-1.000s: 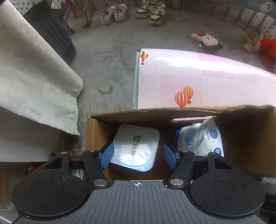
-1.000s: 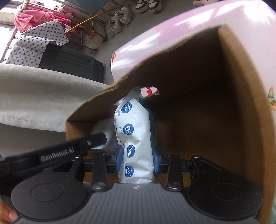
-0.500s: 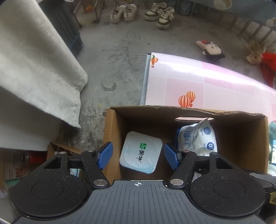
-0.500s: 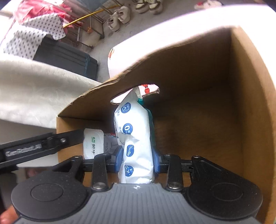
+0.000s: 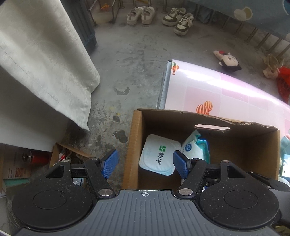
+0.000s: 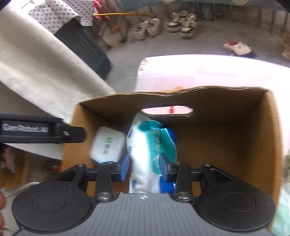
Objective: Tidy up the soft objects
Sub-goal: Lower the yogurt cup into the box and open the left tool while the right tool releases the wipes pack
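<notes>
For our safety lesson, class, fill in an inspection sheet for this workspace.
Surface: grey concrete floor, pink balloon-print mat beyond the box.
Job's things: brown cardboard box holds a flat white tissue pack with a green logo and a white-and-teal wipes pack.
Clutter: black-haired plush doll, two pairs of sneakers on the floor.
Grippers: left gripper open, empty, above the box; right gripper shut on the wipes pack.
Cables: nothing seen.
Surroundings: beige cloth hanging at left.
</notes>
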